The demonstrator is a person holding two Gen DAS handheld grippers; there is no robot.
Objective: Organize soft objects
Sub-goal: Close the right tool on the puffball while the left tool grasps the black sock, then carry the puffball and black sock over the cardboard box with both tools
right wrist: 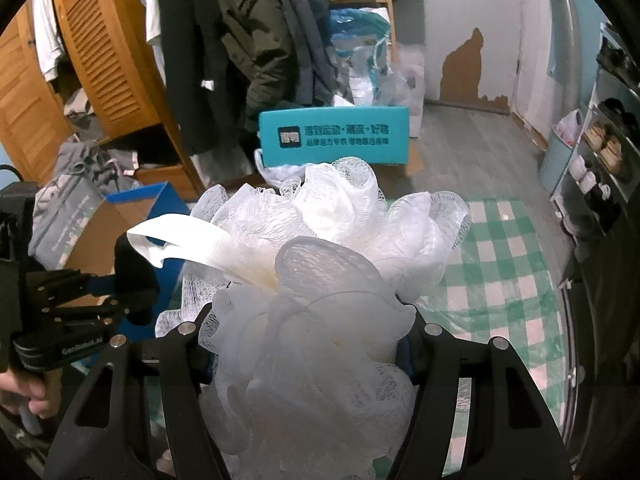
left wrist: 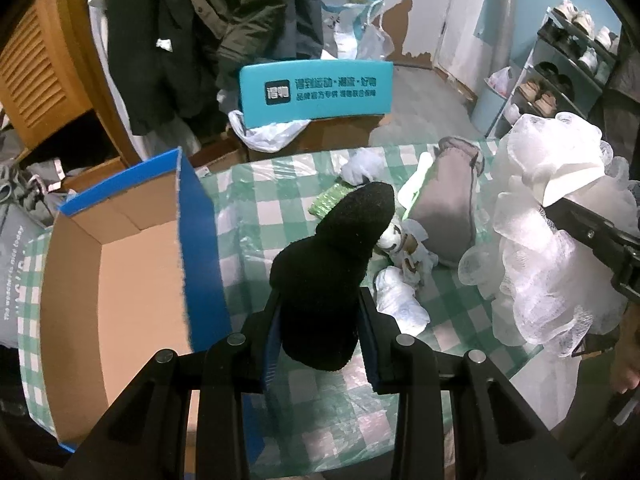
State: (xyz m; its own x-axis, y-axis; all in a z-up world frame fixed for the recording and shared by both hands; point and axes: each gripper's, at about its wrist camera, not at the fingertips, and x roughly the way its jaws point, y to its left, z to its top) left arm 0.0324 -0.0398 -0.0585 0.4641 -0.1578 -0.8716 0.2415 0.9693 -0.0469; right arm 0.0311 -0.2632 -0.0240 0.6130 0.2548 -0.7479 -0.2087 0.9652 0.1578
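Left fingers grip black sock beside box rim; right fingers clamp mesh pouf, seemingly above table

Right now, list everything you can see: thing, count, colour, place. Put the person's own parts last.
black sock: one, black, held in the left gripper
bath pouf: one, white mesh, held in the right gripper
cardboard box: one, blue outside, brown inside, open, left on the table
tablecloth: one, green and white check, covering the table
grey pouch: one, grey, far side of the table
teal box: one, teal, beyond the table
left gripper: one, black
right gripper: one, black
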